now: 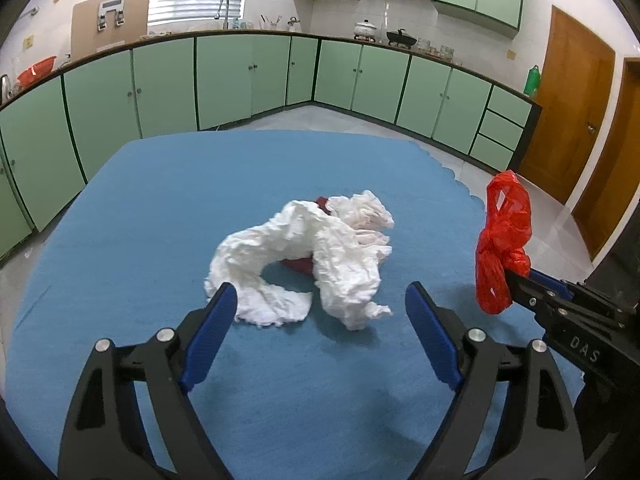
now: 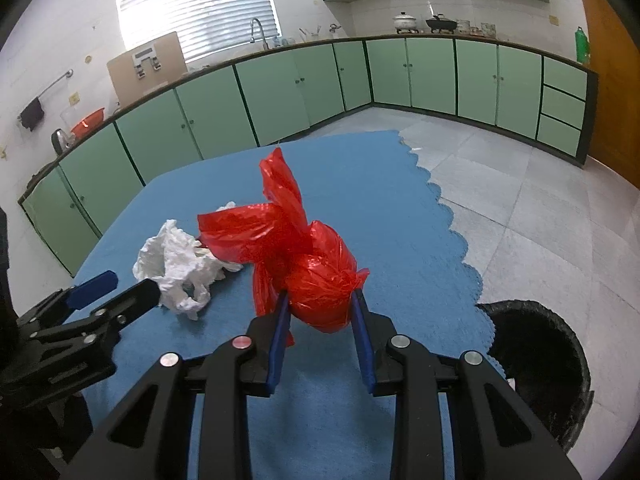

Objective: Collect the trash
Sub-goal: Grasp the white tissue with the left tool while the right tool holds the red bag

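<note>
Glossy plastic bag [image 2: 320, 280] — crumpled paper [image 1: 320, 252]

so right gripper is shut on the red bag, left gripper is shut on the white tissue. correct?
Not quite. The right gripper is shut on the red bag, but the left gripper is open. Its fingers are spread just short of the white tissue, which lies loose on the blue cloth, as the left wrist view shows.

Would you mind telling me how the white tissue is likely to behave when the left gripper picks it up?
The white tissue looks crumpled and thin, so probably light and floppy. Its trailing strip may dangle or tear.
</note>
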Demonstrator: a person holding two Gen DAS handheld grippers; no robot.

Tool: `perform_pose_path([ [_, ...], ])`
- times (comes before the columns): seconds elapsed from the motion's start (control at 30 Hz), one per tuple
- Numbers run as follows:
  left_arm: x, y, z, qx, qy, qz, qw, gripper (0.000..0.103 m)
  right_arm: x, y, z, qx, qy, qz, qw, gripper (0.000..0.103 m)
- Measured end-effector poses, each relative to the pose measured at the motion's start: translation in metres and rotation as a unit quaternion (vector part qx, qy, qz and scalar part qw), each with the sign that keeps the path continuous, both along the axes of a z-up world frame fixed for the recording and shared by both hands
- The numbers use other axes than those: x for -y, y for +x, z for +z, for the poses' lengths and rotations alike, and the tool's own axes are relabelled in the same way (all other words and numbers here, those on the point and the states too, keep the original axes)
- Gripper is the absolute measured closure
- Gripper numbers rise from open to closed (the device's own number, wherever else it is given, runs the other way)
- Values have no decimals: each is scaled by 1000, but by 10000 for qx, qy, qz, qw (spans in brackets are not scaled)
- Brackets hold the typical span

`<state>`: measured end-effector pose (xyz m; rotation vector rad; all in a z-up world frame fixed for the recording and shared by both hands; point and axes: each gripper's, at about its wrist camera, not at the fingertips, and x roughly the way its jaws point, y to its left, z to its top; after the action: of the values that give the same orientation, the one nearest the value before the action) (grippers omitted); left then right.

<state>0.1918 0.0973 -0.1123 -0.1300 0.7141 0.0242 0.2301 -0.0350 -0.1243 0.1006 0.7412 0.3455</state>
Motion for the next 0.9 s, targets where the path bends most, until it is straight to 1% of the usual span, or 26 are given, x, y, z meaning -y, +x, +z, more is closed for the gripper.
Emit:
perform_pose_path([
  [0.1, 6, 8, -6, -91, 41, -50, 9999, 35, 3, 0, -1, -9, 30, -25, 10000, 73],
  [0.13, 8, 10, -8, -121, 50, -65, 9999, 38, 4, 2, -1, -13, 33, -29, 10000, 73],
  [0.17, 10, 13, -11, -171, 42, -84, 9998, 44, 4, 2, -1, -17, 34, -34, 10000, 73],
  [0.2, 11, 15, -13, -206, 8, -96, 9997, 54, 5, 2, -1, -16, 32, -36, 10000, 73],
  [0.23, 12, 16, -15, -236, -16, -95, 9997, 60, 5, 2, -1, -11, 22, -32, 10000, 73],
  [0.27, 12, 17, -17, -279, -51, -96, 9996, 72, 6, 1, -2, -2, 9, -28, 10000, 73],
  [0.3, 11, 17, -18, -304, -95, -104, 9994, 82, 6, 1, -1, 15, -4, -21, 10000, 73],
  [0.4, 7, 13, -17, -240, -196, -65, 9995, 94, 7, -2, -1, 26, 19, -21, 10000, 73],
  [0.5, 0, 5, -11, -117, -157, 8, 9998, 96, 9, -4, 2, 48, 84, -43, 9999, 73],
  [0.7, -13, -15, 9, 157, -159, 121, 9997, 98, 12, -13, 15, 188, 168, -39, 9997, 73],
  [0.9, -12, -35, 32, 443, -151, 104, 9988, 98, 15, -25, 32, 341, 233, -12, 9991, 73],
])
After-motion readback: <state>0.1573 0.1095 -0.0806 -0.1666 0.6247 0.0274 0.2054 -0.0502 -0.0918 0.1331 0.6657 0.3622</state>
